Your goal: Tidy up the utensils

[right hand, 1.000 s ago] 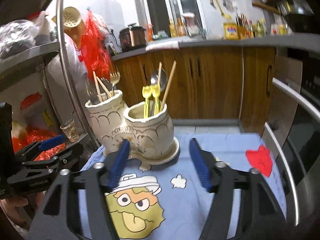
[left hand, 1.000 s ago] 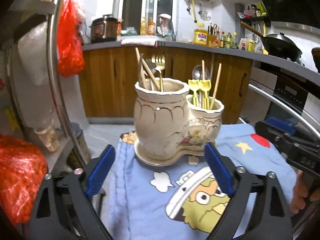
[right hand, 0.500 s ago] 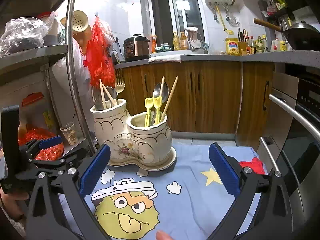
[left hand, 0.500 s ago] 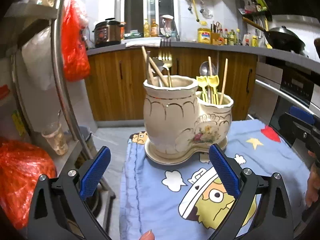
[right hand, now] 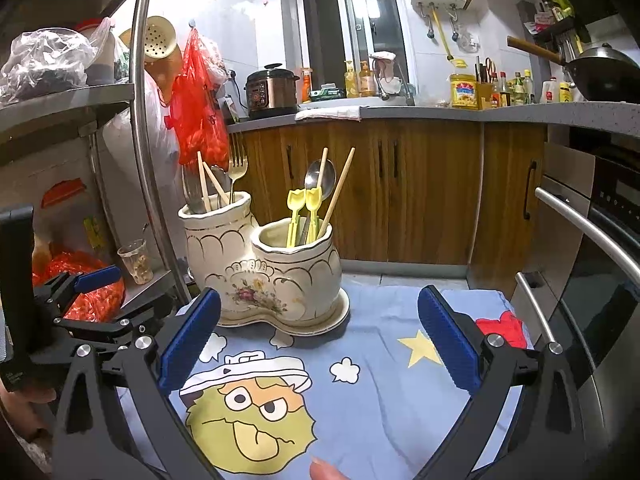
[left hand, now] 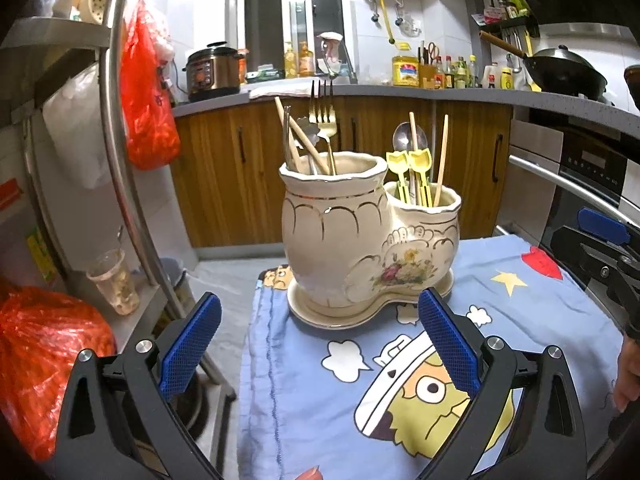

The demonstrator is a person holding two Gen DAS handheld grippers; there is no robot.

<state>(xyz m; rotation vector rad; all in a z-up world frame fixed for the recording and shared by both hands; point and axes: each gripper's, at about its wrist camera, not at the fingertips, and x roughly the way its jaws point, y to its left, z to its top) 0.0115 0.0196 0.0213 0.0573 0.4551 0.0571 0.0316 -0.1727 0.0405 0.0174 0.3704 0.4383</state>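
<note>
A cream ceramic holder with two joined pots (left hand: pixel 360 236) (right hand: pixel 264 276) stands on a blue cartoon cloth (left hand: pixel 520 312) (right hand: pixel 372 356). The taller pot holds a gold fork (left hand: pixel 322 114) (right hand: pixel 237 168), wooden chopsticks (left hand: pixel 298 140) and other metal utensils. The shorter pot holds two yellow utensils (left hand: pixel 412 172) (right hand: pixel 304 212), a steel spoon (right hand: pixel 320 180) and chopsticks. My left gripper (left hand: pixel 320 344) is open, a little short of the holder, nothing between its blue pads. My right gripper (right hand: pixel 320 340) is open too, empty, just right of the holder's base.
A steel shelf rack (right hand: pixel 140 120) with a plastic cup (left hand: pixel 114 282) and red bags (left hand: pixel 36 360) stands at the left. Wooden cabinets (right hand: pixel 400 184) and a cluttered counter lie behind. An oven with steel handles (right hand: pixel 592 232) is at the right. A fingertip (right hand: pixel 324 470) shows at the bottom edge.
Both views drew back and rose a little from the holder. My right gripper's jaws widened from partly open to fully open. The left gripper stayed open.
</note>
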